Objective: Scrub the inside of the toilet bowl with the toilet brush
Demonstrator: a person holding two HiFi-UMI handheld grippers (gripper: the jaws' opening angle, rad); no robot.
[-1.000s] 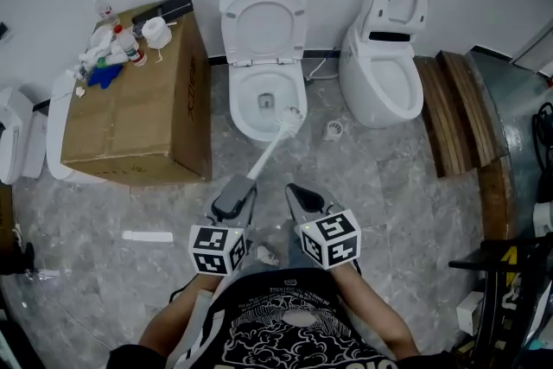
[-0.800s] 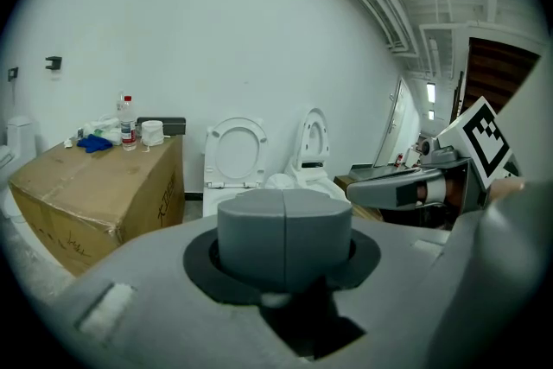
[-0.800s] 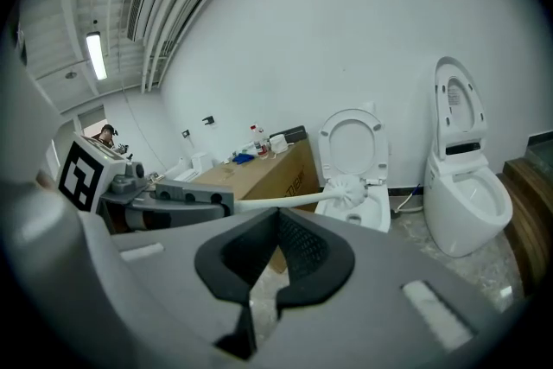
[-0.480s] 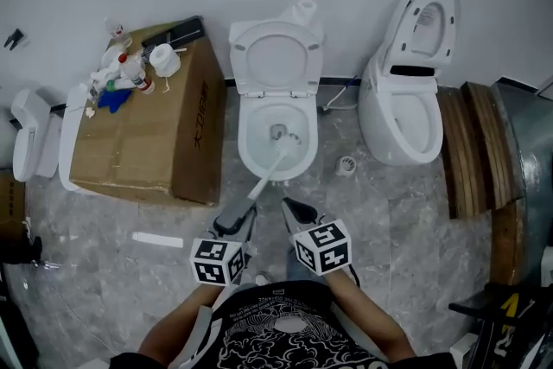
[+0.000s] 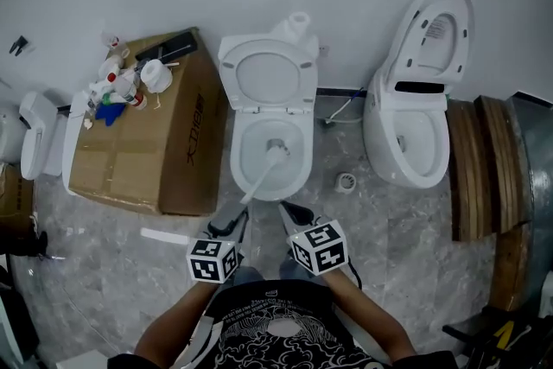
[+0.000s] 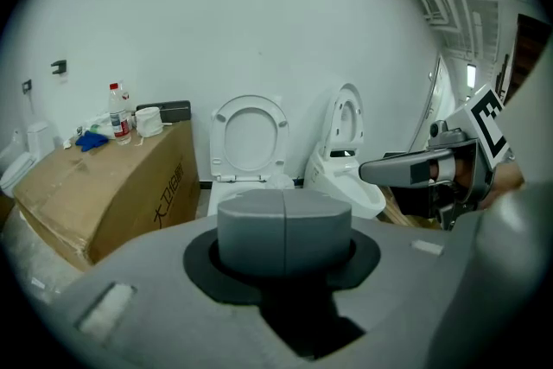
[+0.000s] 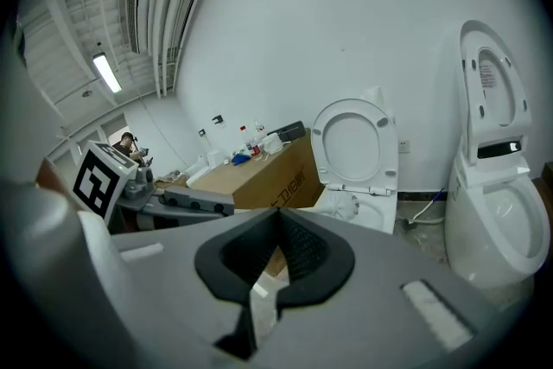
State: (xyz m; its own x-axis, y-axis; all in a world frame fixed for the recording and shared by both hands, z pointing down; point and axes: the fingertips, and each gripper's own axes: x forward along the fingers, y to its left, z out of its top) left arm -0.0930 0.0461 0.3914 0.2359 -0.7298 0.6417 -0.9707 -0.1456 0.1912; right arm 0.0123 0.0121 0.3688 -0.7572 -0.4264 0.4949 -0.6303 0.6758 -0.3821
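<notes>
The left gripper [image 5: 232,223] is clamped on the near end of the toilet brush [image 5: 262,174]. In the left gripper view its jaws meet in one grey block with a single seam [image 6: 284,225], and the handle itself is hidden behind them. The right gripper [image 5: 292,214] hangs just beside it on the right, jaws drawn together on nothing [image 7: 278,242], taking no part in the hold.

From the left gripper the pale handle runs far and slightly right over the near rim of the toilet bowl [image 5: 238,164]. The bristle head sits low inside the bowl, close to the drain. The seat [image 5: 266,78] is tipped up against the wall, so the bowl is fully open.

The brush looks light, with a thin, smooth plastic stick that is likely stiff but a little springy over its length. Gripped at the very end, it probably gives long reach but weak pressure, and the round shaft could twist between the pads once the bristles drag on the porcelain. A hold further down the shaft, or the right gripper added as a second grip, would likely press harder.

A cardboard box [image 5: 130,153] stands left of the bowl, and a second toilet [image 5: 406,147] stands to its right.
</notes>
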